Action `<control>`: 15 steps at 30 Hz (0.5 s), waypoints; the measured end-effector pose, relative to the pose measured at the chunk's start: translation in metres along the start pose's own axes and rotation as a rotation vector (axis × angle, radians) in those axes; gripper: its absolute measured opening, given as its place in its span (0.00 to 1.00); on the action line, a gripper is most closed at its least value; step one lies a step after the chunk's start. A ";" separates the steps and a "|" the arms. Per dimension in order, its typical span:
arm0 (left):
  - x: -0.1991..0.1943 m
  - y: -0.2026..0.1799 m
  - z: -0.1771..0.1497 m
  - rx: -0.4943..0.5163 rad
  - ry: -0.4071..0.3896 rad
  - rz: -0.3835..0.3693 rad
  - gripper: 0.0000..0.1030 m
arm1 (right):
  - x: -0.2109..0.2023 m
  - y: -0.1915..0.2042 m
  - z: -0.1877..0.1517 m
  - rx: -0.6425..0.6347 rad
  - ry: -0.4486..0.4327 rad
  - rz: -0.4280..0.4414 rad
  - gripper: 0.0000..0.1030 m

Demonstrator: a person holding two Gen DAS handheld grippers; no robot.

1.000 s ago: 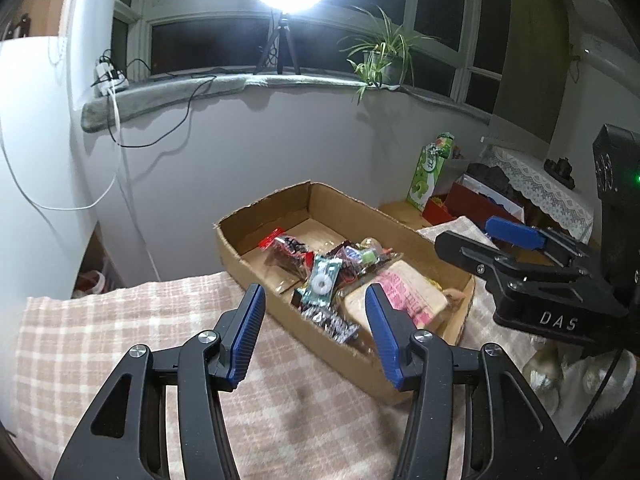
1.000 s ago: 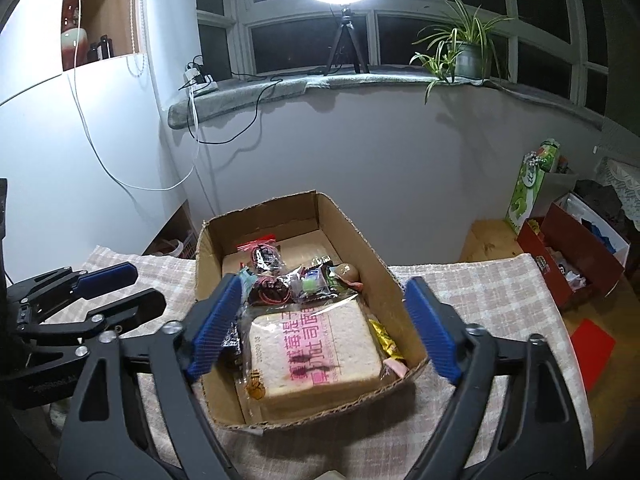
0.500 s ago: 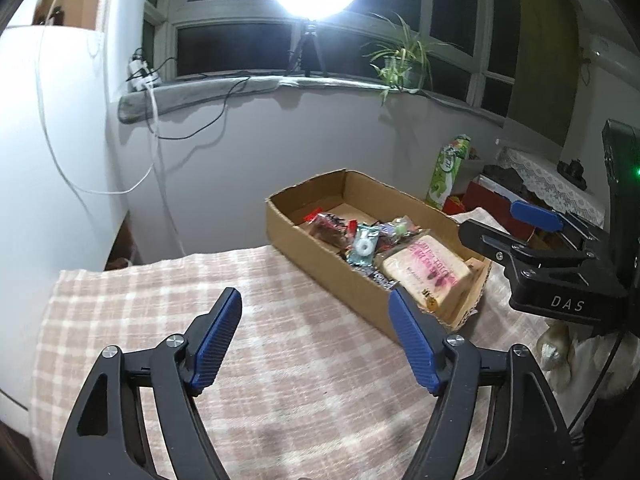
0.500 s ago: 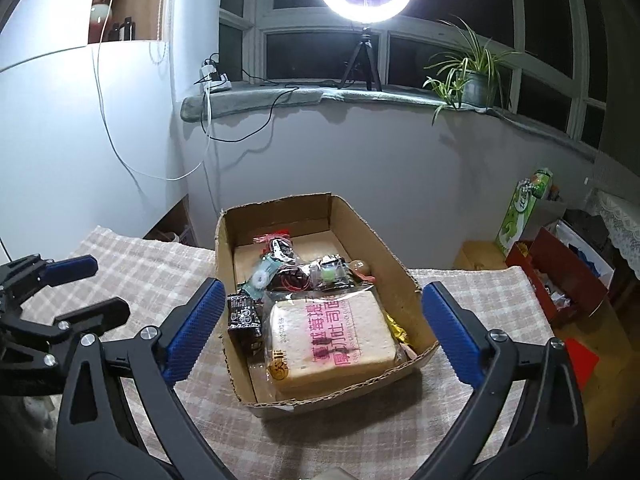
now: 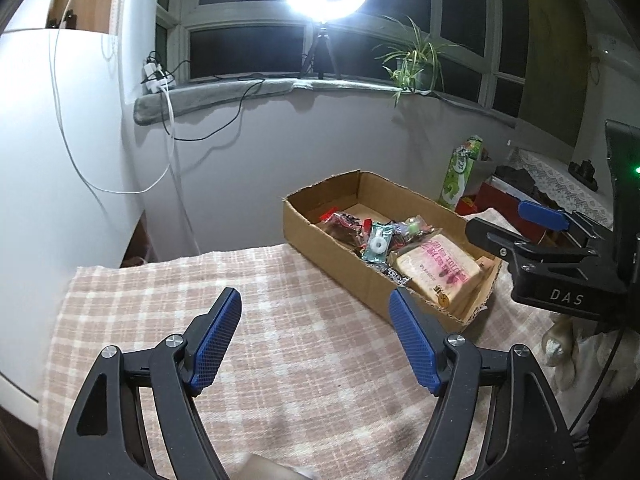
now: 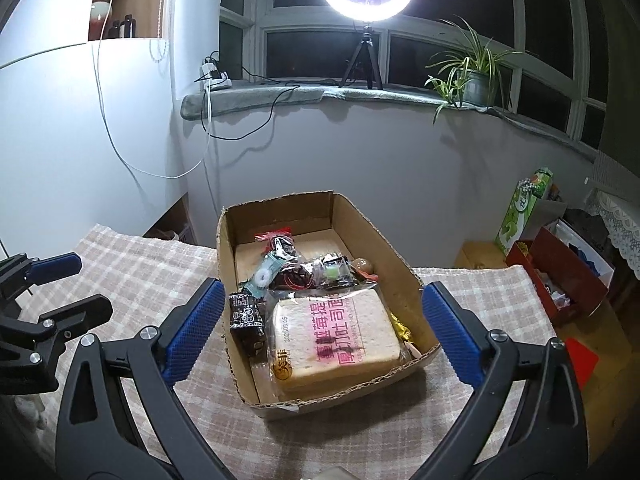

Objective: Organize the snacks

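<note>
An open cardboard box sits on the checked tablecloth. In it lie a wrapped loaf of sliced bread, a teal packet with a white ring, a dark packet, a red-topped bag and other small snacks. My right gripper hangs open in front of the box's near end, its fingers as wide as the box, touching nothing. My left gripper stands open over bare cloth to the left of the box, holding nothing.
Right of the table stand a green carton and a red box of clutter. A ring light on a tripod, a potted plant and cables are on the windowsill. The cloth ends at the table's left edge.
Both grippers drew back from the box and their jaws spread wider. In the left wrist view the box slid from the centre to the right. The box's contents stayed put.
</note>
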State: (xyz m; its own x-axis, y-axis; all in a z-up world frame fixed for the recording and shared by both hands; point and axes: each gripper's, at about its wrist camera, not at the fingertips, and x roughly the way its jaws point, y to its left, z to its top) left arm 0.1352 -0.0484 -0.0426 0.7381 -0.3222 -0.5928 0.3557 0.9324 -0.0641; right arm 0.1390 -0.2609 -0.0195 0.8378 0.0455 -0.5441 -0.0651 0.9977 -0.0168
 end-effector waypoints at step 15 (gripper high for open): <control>0.003 -0.002 -0.001 0.004 0.011 0.010 0.74 | -0.001 -0.001 0.000 -0.003 -0.003 0.002 0.98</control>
State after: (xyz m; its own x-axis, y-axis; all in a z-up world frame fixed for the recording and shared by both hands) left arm 0.1359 -0.0514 -0.0452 0.7354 -0.3111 -0.6020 0.3506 0.9349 -0.0548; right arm 0.1379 -0.2622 -0.0189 0.8395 0.0473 -0.5412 -0.0679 0.9975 -0.0181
